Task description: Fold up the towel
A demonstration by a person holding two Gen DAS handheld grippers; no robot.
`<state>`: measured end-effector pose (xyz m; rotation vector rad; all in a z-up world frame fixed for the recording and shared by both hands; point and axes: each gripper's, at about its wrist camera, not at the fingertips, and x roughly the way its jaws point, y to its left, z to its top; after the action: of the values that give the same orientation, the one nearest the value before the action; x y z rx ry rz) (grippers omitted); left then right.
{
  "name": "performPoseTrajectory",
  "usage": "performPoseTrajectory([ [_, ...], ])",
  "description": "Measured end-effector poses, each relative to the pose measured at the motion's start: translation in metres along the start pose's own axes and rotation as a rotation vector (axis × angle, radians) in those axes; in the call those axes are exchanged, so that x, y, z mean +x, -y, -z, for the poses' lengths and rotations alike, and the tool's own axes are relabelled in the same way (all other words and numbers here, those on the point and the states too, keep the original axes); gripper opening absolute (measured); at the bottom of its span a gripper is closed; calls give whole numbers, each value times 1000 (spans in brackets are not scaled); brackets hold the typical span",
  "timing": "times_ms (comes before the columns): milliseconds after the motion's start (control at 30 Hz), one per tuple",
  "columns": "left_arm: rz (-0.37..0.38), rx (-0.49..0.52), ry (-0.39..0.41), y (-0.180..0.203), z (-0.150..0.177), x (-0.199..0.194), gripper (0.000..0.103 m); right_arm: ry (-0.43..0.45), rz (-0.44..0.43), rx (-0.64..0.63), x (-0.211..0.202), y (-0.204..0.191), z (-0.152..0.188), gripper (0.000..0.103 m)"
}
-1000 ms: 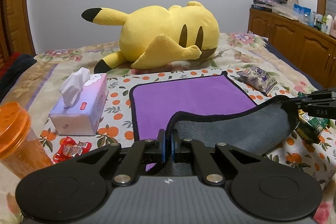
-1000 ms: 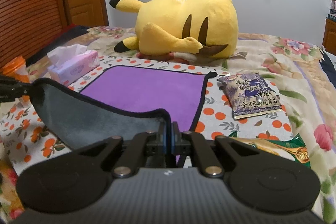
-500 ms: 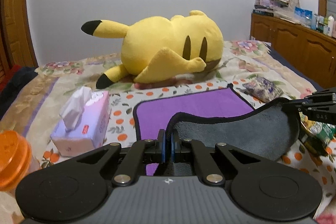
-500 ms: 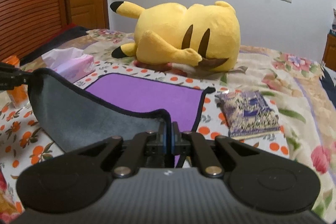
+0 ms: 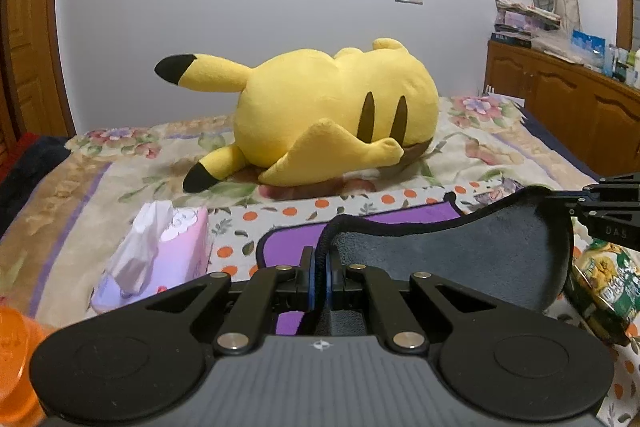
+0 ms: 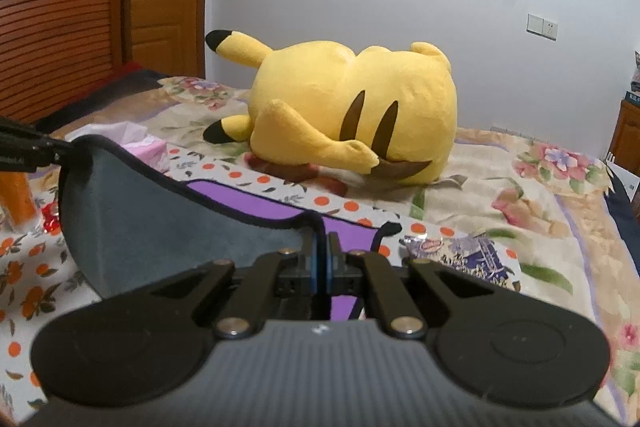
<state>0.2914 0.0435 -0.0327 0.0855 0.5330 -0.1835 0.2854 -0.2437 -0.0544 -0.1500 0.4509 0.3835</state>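
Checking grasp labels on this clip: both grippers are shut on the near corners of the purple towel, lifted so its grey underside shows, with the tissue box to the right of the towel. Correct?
Not quite. The tissue box lies left of the towel, as the left wrist view shows. The rest holds: left gripper and right gripper are shut on its lifted near corners.

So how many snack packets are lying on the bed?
2: a purple snack packet just right of the towel, and a green snack packet nearer, at the left view's right edge. More may be hidden behind the grippers.

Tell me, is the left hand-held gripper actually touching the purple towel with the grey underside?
Touching. The left wrist view shows the left hand-held gripper clamped on the towel's black-edged corner.
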Motion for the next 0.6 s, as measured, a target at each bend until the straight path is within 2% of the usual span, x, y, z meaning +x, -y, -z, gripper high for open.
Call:
performPoseTrajectory([
  [167,-18,34,14,2,-11,7,6,21,10,2,7,3,-7,5],
  [600,-57,23,46,-6,-32,38,6,46,62,-3,37,13,-24,5],
])
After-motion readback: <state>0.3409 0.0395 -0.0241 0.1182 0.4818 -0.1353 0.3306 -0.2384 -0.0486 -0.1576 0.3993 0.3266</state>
